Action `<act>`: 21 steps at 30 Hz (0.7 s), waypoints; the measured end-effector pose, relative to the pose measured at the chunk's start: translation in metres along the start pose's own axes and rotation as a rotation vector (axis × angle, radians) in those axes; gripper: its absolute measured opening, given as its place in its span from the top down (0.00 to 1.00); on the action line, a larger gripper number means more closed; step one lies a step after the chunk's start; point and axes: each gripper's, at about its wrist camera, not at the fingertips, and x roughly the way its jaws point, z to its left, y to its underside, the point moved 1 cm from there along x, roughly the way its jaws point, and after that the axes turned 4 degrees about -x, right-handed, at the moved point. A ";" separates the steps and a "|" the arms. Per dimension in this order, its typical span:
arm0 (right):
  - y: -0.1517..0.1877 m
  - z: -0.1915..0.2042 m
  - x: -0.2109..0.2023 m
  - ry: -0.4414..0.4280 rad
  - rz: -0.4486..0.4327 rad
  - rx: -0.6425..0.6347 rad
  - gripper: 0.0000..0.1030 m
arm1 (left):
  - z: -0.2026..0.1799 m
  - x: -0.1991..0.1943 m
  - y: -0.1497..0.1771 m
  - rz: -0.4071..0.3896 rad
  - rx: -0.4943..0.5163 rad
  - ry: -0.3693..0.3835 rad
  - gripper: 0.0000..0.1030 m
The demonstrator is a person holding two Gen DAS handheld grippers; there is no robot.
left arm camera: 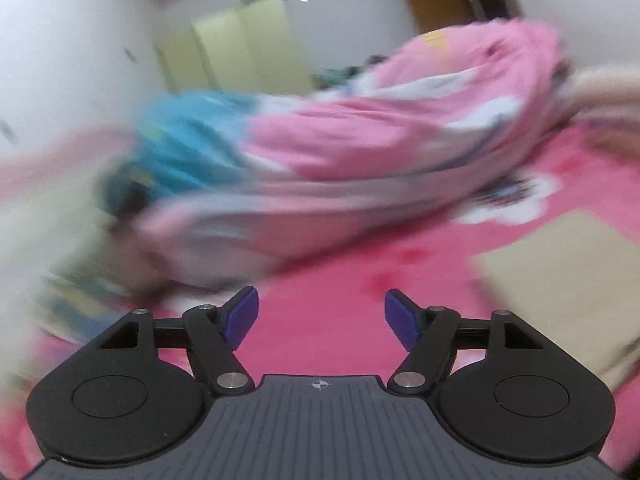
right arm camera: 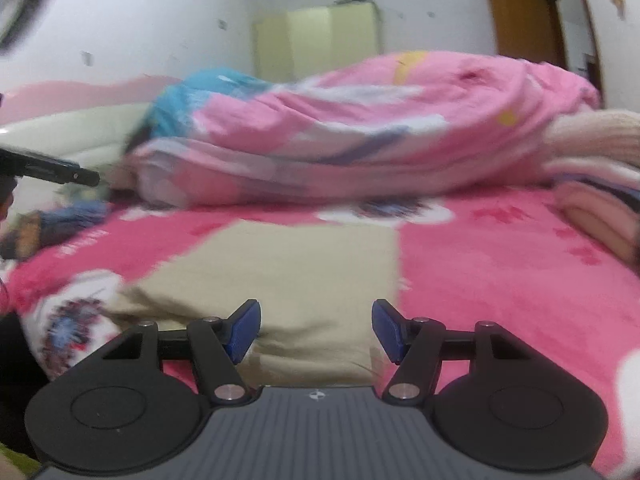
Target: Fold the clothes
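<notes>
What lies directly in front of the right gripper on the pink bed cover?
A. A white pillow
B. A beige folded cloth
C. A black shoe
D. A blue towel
B. In the right wrist view the beige folded cloth lies flat on the pink bed cover, just ahead of the open right gripper, which holds nothing.

Soft even light, heavy motion blur

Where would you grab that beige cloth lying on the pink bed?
Probably the near edge of the beige cloth, coming in low from the front: it lies flat, squarish, right ahead of the open right gripper, and that edge looks slightly raised off the bedspread.
</notes>
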 end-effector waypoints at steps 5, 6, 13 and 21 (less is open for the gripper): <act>-0.007 0.017 -0.001 -0.082 -0.037 -0.005 0.38 | 0.005 -0.014 0.022 0.029 -0.045 0.001 0.29; -0.008 0.020 0.002 -0.099 -0.033 0.000 0.38 | -0.006 -0.013 0.033 0.034 -0.072 0.057 0.29; 0.004 0.040 -0.018 -0.128 0.041 -0.011 0.39 | -0.096 -0.022 0.059 -0.088 0.035 0.374 0.29; 0.020 0.020 -0.041 -0.034 0.065 0.093 0.52 | -0.173 -0.019 0.067 -0.144 0.187 0.542 0.29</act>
